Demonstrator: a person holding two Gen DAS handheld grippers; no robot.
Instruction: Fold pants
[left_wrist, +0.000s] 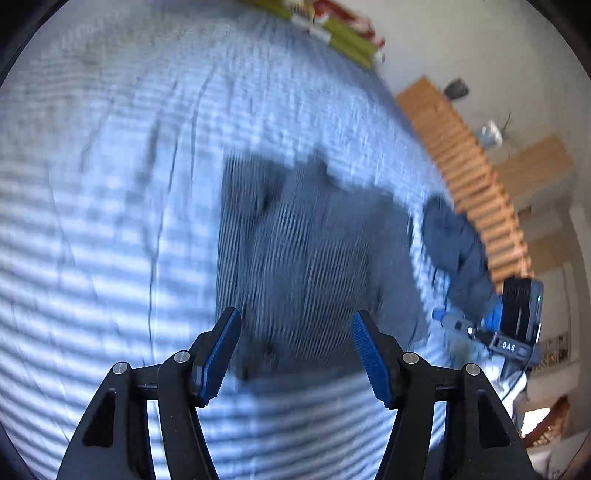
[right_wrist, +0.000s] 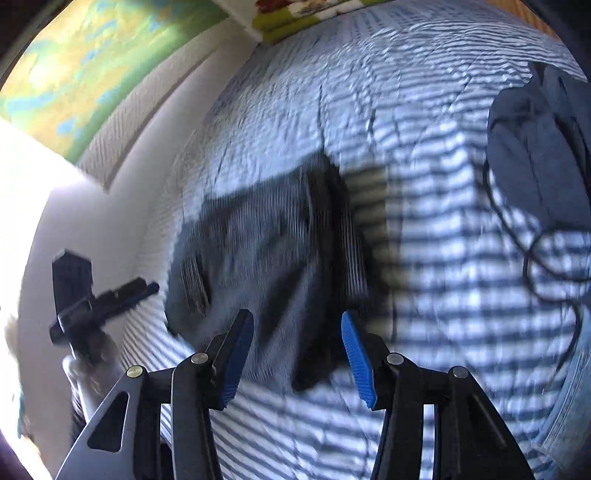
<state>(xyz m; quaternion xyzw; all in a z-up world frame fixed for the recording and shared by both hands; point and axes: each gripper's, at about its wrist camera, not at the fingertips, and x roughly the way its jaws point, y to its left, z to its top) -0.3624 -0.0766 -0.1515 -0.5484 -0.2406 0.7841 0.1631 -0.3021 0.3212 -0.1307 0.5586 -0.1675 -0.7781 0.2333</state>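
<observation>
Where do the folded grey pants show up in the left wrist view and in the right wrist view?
Left wrist view: folded grey pants at centre, just beyond the open left gripper.
Right wrist view: pants centre-left, beyond the open right gripper.
Shared landmark: the green and red pillow at the top edge.

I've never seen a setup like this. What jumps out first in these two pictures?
The dark grey pants lie bunched in the middle of a bed whose striped blue-and-white cover fills both views. At the bottom of each picture a hand-held gripper juts in with blue pads standing apart and nothing between them: the left hand-held gripper and the right hand-held gripper. Another dark garment lies at the bed's right edge.
</observation>
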